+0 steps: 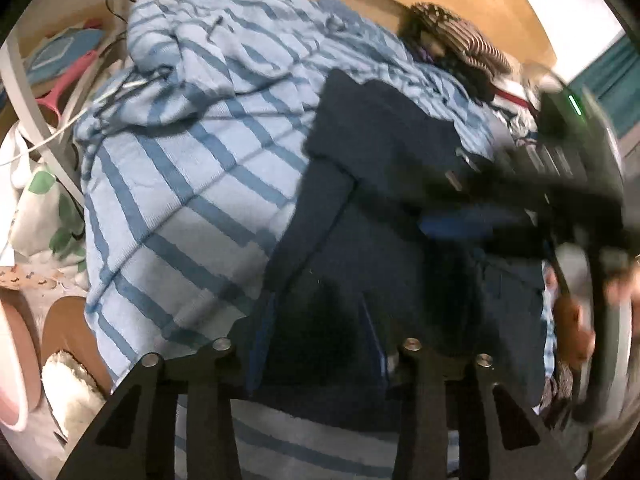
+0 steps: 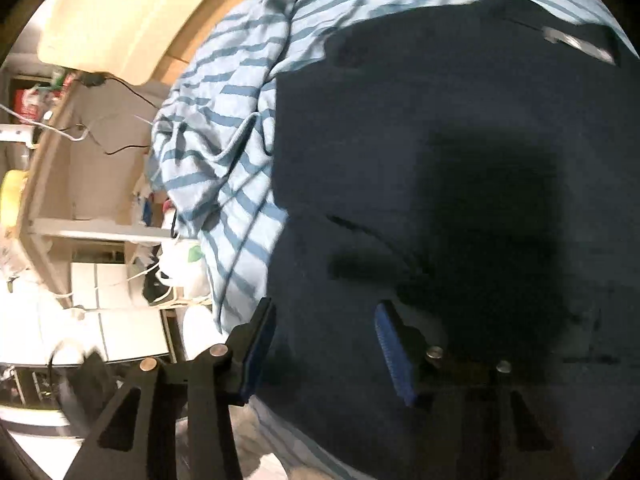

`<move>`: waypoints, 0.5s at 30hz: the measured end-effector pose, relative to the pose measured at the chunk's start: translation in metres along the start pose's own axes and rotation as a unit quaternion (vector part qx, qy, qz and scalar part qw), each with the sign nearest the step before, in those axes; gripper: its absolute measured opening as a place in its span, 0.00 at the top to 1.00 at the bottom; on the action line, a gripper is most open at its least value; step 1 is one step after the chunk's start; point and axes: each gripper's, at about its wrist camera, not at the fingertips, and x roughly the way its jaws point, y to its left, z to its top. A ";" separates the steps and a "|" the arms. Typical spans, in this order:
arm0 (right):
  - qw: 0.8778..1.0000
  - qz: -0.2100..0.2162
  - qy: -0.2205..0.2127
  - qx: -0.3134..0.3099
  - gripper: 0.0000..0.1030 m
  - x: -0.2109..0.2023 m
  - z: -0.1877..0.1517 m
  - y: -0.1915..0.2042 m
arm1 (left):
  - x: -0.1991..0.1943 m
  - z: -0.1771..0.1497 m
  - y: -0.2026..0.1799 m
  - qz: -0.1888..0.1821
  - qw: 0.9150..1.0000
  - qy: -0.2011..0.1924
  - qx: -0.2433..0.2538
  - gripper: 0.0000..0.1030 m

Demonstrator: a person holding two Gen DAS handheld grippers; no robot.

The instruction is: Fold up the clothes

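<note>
Dark garment (image 2: pixel 440 160) spread over the striped blanket (image 1: pixel 180 208), right gripper (image 2: pixel 324 352) hovering over its near part, jaws apart and empty, left gripper (image 1: pixel 316 368) probably open too, hard to tell; pinch one layer at the edge, fold evenly

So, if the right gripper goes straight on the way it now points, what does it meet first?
Most likely the dark navy garment, which fills the view ahead of the right gripper. Its open jaws have nothing between them. How far the cloth is, I cannot tell.
</note>
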 end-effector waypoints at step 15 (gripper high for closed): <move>0.992 -0.115 0.022 -0.044 0.95 0.062 0.006 0.039 | 0.020 -0.020 0.048 0.012 0.989 0.089 -0.120 0.96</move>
